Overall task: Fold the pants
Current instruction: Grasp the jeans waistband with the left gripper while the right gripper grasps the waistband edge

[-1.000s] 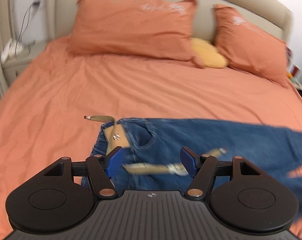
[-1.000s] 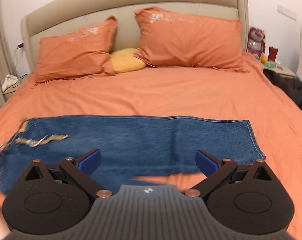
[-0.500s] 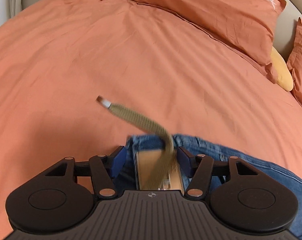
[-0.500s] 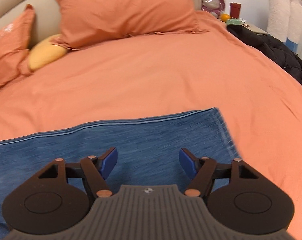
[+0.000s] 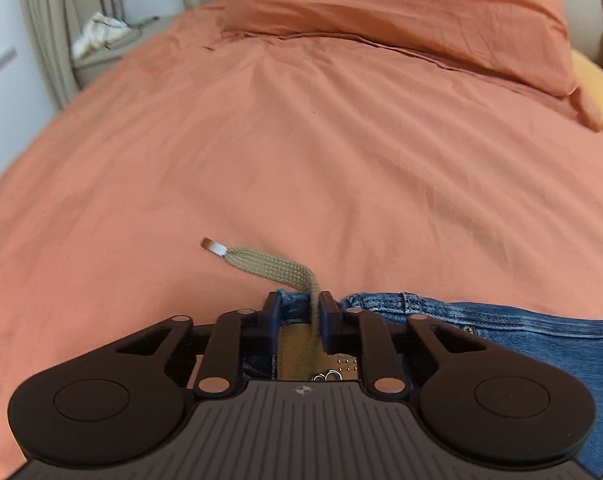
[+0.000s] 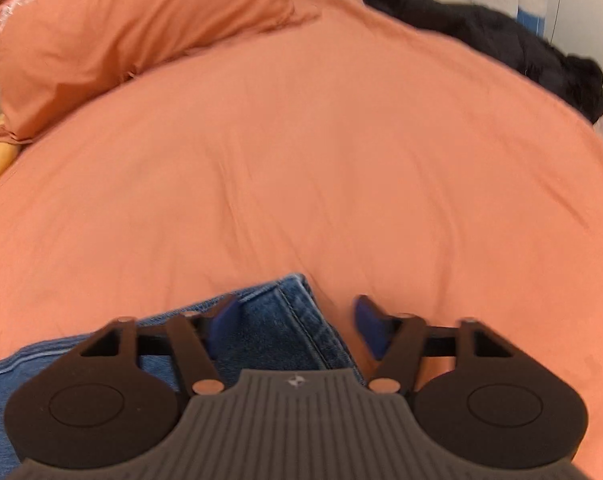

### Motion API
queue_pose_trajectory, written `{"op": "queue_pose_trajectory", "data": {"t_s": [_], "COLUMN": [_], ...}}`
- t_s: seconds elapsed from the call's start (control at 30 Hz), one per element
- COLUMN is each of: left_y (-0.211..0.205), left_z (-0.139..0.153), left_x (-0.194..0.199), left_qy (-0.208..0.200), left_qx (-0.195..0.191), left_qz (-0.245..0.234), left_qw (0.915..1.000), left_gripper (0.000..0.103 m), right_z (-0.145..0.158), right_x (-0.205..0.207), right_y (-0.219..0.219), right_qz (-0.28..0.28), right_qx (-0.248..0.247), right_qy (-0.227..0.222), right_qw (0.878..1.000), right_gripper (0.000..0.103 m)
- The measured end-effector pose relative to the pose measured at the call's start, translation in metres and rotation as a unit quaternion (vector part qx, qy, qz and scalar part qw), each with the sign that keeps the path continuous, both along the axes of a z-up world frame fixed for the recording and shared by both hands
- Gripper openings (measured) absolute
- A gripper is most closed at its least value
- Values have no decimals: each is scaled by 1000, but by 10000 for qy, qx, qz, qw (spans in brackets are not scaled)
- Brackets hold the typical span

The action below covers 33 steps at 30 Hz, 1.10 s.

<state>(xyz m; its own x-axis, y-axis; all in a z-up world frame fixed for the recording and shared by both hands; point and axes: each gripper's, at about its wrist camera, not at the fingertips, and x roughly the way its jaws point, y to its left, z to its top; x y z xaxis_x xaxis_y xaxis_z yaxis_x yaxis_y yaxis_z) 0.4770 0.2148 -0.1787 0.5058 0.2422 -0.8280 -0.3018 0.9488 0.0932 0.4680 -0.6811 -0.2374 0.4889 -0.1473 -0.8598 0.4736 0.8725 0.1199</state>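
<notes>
Left gripper point(image 5: 299, 312) has just been closing, now clenched on jeans point(image 5: 501, 320) waistband and belt point(image 5: 269, 266) (lower centre); right gripper point(image 6: 297, 320), closing too, straddles the hem untouched.

left gripper point(image 5: 299, 312) – jaws just closing, narrow | right gripper point(image 6: 297, 322) – closing, half-open

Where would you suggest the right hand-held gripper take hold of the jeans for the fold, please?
Probably at the leg hem corner, coming from above. The jeans lie flat on the orange bedsheet, and the stitched hem gives a firm free edge. The right hand-held gripper, whose jaws have just been closing, already straddles that corner without pinching it. The left hand-held gripper has the waistband between its jaws.
</notes>
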Motion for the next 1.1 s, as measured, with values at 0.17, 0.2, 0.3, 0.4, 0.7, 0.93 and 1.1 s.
{"op": "queue_pose_trajectory", "data": {"t_s": [0.17, 0.2, 0.3, 0.4, 0.7, 0.93, 1.1], "left_y": [-11, -14, -26, -30, 10, 47, 63], "left_z": [18, 22, 36, 59, 63, -5, -39], "left_x": [-1, -3, -6, -9, 16, -3, -12], "left_qy": [-127, -187, -368, -880, 209, 289, 33], "left_qx": [311, 398, 771, 1245, -403, -1455, -2129], "left_qz": [178, 133, 32, 152, -770, -492, -259], "left_qw": [9993, 9989, 9963, 9882, 9960, 9877, 9767], "left_gripper": [6, 5, 4, 0, 59, 85, 102], "right_z": [16, 25, 62, 94, 68, 52, 52], "right_x": [-3, -3, 1, 13, 39, 29, 28], "right_y": [17, 20, 27, 34, 42, 41, 48], "right_qz": [332, 372, 432, 465, 442, 314, 294], "right_qx": [-388, -535, -974, -1421, -1865, -1882, -2020], "right_qy": [-156, -224, -589, -894, -89, 173, 326], "right_qw": [9986, 9976, 9926, 9847, 9814, 9815, 9784], "right_gripper": [3, 2, 0, 0, 0, 0, 0]}}
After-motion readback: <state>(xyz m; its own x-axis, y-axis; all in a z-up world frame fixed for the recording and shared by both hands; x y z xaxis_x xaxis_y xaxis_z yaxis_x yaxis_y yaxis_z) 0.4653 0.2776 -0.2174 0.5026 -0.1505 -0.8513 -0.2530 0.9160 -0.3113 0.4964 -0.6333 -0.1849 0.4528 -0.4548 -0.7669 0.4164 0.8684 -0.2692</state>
